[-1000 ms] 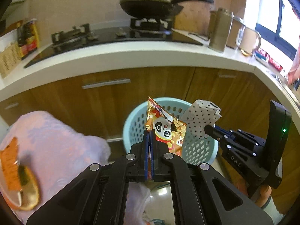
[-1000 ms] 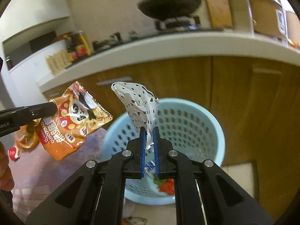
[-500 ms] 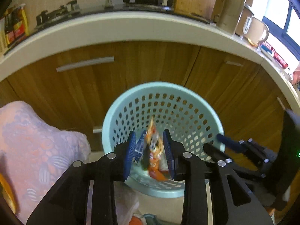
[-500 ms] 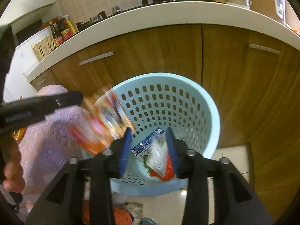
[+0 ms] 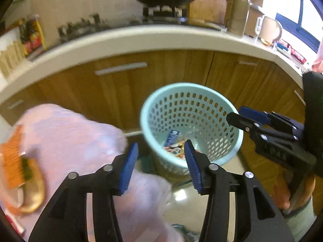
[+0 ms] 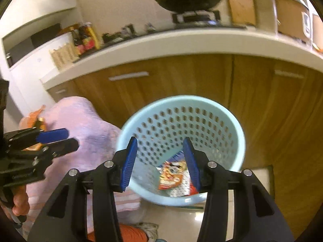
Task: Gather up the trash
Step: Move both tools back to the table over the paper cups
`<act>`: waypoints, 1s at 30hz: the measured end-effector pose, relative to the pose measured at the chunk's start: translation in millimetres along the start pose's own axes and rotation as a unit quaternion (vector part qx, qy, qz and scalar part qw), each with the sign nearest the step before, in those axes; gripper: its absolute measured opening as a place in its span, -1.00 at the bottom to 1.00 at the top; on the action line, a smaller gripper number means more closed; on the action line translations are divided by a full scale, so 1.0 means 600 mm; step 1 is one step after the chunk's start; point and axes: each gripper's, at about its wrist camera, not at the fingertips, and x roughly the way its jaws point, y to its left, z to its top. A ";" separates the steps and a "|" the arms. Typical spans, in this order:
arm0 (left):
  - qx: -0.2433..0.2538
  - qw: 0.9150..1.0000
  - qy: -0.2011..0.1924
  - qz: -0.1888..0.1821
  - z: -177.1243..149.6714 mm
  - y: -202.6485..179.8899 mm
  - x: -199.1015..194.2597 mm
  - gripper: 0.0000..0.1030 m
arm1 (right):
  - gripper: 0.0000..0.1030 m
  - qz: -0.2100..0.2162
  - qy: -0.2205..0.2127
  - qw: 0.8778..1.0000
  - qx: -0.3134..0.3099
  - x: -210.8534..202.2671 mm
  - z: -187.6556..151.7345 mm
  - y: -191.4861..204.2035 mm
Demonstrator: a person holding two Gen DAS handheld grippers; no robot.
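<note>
We hold both grippers above the pale blue perforated basket [image 6: 228, 125], which stands upright on the floor, its open mouth up, against the wooden cabinet doors [image 6: 181, 76].

The orange panda snack bag [image 6: 171, 174] lies at the bottom of the basket, its long axis running from the near wall up toward the far side, tilted against other wrappers, among them a blue carton [image 5: 171, 138].

Our left gripper [image 5: 159, 164] has its jaws opening, nothing between them. Our right gripper [image 6: 160, 161] stands parted, pads bare, nothing gripped.

To the basket's left a pink cloth [image 5: 66, 133] crowds close, carrying an orange wrapper [image 5: 12, 161]. On the right, the floor tile [image 6: 262, 173] beside the cabinets lies open. The white counter edge [image 6: 181, 42] overhangs above.
</note>
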 end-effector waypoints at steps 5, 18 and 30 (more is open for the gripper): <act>-0.020 0.998 -0.053 0.014 -0.035 0.044 -0.119 -0.01 | -0.08 0.020 -0.013 0.999 -0.040 -0.017 0.002 0.072; -0.182 0.963 -0.163 0.112 -0.185 0.238 -0.339 0.49 | 0.09 0.110 -0.021 0.983 -0.145 -0.016 -0.021 0.316; -0.341 0.910 -0.144 0.185 -0.343 0.453 -0.372 0.50 | 0.09 0.183 0.022 0.958 -0.221 0.078 -0.091 0.507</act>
